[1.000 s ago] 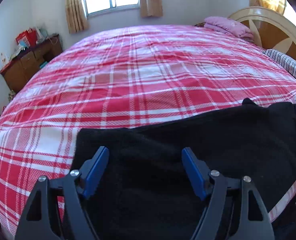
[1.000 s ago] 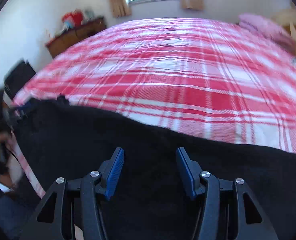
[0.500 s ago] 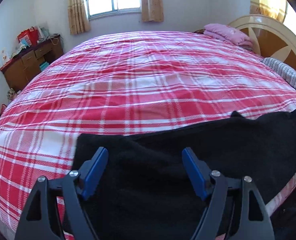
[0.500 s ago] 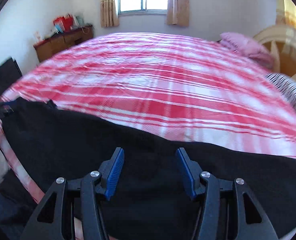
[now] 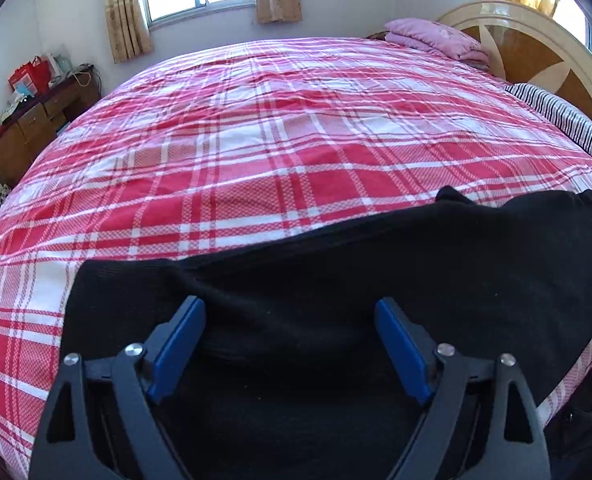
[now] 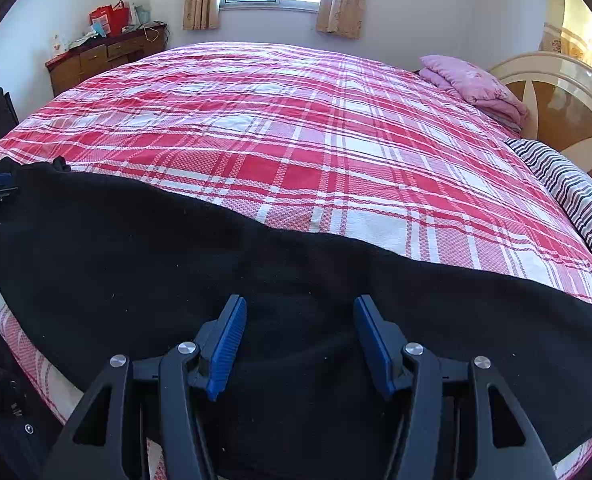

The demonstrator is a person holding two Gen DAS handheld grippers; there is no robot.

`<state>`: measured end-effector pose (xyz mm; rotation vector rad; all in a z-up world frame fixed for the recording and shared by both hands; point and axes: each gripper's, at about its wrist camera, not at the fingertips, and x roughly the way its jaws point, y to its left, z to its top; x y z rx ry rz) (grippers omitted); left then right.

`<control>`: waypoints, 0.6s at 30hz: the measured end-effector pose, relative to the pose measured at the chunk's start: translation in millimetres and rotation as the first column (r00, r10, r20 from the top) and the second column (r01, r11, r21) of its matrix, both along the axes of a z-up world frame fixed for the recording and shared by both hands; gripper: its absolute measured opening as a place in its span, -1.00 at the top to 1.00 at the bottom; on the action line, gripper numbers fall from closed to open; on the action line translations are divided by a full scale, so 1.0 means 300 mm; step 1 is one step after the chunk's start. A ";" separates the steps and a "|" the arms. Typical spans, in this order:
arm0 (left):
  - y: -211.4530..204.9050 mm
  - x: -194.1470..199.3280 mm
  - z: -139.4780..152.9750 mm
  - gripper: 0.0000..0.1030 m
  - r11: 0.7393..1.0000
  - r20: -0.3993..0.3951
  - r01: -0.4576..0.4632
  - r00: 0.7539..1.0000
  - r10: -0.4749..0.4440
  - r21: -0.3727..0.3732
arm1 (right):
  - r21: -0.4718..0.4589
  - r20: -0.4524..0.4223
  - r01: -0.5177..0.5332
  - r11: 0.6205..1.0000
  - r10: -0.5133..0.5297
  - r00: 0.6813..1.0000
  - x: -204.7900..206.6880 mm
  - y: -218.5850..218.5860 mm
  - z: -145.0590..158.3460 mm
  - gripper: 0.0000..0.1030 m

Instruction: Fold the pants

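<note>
Lying across lower half of both views: black pants (image 5: pixel 376 280), spread flat along near edge of red plaid bedspread (image 5: pixel 275 140). Left gripper (image 5: pixel 289 344) at bottom centre, jaws just opened wider, nothing pinched, fabric beneath. Right gripper (image 6: pixel 300 344) at bottom centre, jaws apart, gripping nothing, over cloth. Pink folded blanket (image 6: pixel 476 84) upper right, near headboard (image 6: pixel 556 96).

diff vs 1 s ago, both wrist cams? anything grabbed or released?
The left hand-held gripper has just been opening wider over the black pants, its pads not pressing them. The right wrist view swung round, bringing the window and headboard in. Nothing grabbed. The right hand-held gripper stays open; the pants stay flat on the plaid bedspread.
</note>
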<state>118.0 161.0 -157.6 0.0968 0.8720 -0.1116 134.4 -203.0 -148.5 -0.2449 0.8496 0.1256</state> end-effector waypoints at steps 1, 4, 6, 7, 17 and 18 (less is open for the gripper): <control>-0.008 -0.005 0.011 -0.73 1.000 0.007 0.008 1.000 -0.008 0.004 | 0.005 0.002 0.003 1.000 -0.003 1.000 -0.001 -0.004 0.005 -0.12; -0.023 -0.008 0.036 -0.73 1.000 0.019 0.018 1.000 -0.017 -0.016 | 0.003 0.000 0.011 1.000 -0.011 1.000 -0.004 -0.014 0.008 -0.12; -0.057 -0.006 0.065 -0.73 0.999 0.032 0.038 0.999 -0.037 -0.034 | 0.008 -0.001 0.010 1.000 -0.010 1.000 -0.001 -0.024 0.004 -0.12; -0.070 0.002 0.071 -0.74 0.998 0.035 0.052 0.998 -0.051 -0.038 | 0.014 0.002 0.011 1.000 -0.011 1.000 -0.004 -0.027 0.009 -0.12; -0.242 0.048 0.048 -0.78 0.988 0.014 0.148 0.989 -0.147 -0.046 | 0.153 0.123 0.205 0.967 -0.224 0.967 -0.098 -0.325 0.159 -0.12; -0.254 0.046 0.032 -0.78 0.988 0.003 0.151 0.988 -0.151 -0.026 | 0.187 0.125 0.247 0.951 -0.273 0.954 -0.116 -0.392 0.177 -0.12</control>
